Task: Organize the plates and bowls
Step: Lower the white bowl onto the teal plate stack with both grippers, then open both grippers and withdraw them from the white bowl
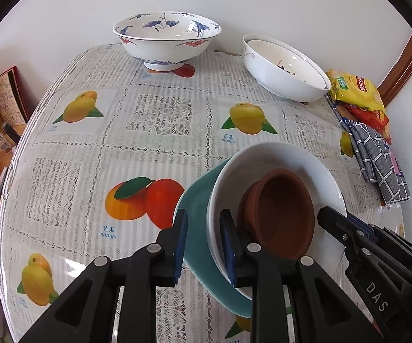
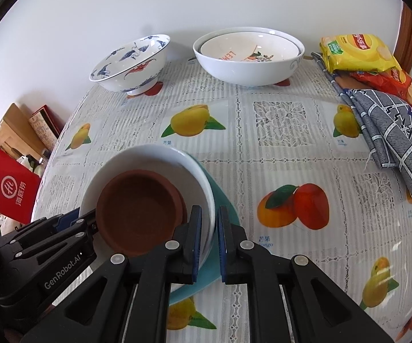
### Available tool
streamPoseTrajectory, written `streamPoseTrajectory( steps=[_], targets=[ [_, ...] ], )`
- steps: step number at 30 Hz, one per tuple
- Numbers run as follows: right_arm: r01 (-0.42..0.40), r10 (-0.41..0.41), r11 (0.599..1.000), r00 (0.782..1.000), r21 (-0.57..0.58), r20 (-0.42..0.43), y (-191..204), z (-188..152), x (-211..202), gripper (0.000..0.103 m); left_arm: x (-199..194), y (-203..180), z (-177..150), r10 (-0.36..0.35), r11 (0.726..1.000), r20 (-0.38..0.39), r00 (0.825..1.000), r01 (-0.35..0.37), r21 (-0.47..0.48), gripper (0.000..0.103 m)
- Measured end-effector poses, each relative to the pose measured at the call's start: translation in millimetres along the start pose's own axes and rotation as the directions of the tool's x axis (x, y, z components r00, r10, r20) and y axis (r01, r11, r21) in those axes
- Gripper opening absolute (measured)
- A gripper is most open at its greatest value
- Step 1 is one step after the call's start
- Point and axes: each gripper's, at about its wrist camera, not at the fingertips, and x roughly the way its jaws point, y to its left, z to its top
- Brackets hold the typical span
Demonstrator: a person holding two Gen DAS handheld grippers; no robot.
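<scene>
On the table [image 1: 154, 131], covered in a mango-print cloth, a stack sits near the front edge: a teal plate [image 1: 197, 228] at the bottom, a white bowl [image 1: 277, 157] on it, and two nested brown clay bowls [image 1: 280, 208] lying tilted inside the white one.

The left hand-held gripper [image 1: 203, 245] straddles the stack's left rim, one finger outside over the teal plate and the other inside the white bowl. Its jaws stand slightly apart, and a gap shows between the outer pad and the rims, so it is released rather than clamped.

The right hand-held gripper [image 2: 208, 237] has its jaws nearly together on the right rim of the white bowl [image 2: 148, 157], one pad inside and one outside above the teal plate [image 2: 226, 208]; it appears to grasp that rim.

Far back by the wall stand a crane-painted bowl [image 1: 167, 40] and, right of it, two nested white bowls [image 1: 283, 71]. Beside them lie snack bags [image 2: 357, 51] and a checked cloth [image 2: 391, 131].
</scene>
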Motion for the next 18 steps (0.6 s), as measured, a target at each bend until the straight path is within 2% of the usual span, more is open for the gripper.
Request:
streamPoseTrajectory(
  steps=[7,13,15,17,18],
  targets=[
    [0.000,0.000,0.999,1.000,-0.033,0.012,5.0,-16.1,-18.6,0.015,-27.5,3.4,-12.7,0.006,1.000,0.027,1.000,-0.006,-0.001,0.031],
    [0.028,-0.025,0.998,0.997,-0.048,0.072,5.2,-34.6,-55.7,0.018,-58.6,-3.3,-30.5,0.018,1.000,0.074,0.997,-0.019,0.008,0.038],
    [0.034,-0.029,0.998,0.995,-0.045,0.094,1.9,-41.6,-70.4,0.024,-69.5,-8.7,-37.8,0.022,1.000,0.093,0.995,-0.023,0.014,0.042],
    [0.037,-0.032,0.999,0.993,-0.039,0.115,-3.4,-48.2,-85.3,0.040,-78.9,-15.0,-43.9,0.020,1.000,0.112,0.994,-0.022,0.021,0.043],
    [0.040,-0.036,0.999,0.991,-0.033,0.130,-6.8,-52.0,-93.3,0.043,-84.1,-19.1,-48.0,0.019,0.999,0.121,0.992,-0.023,0.027,0.047]
  ],
)
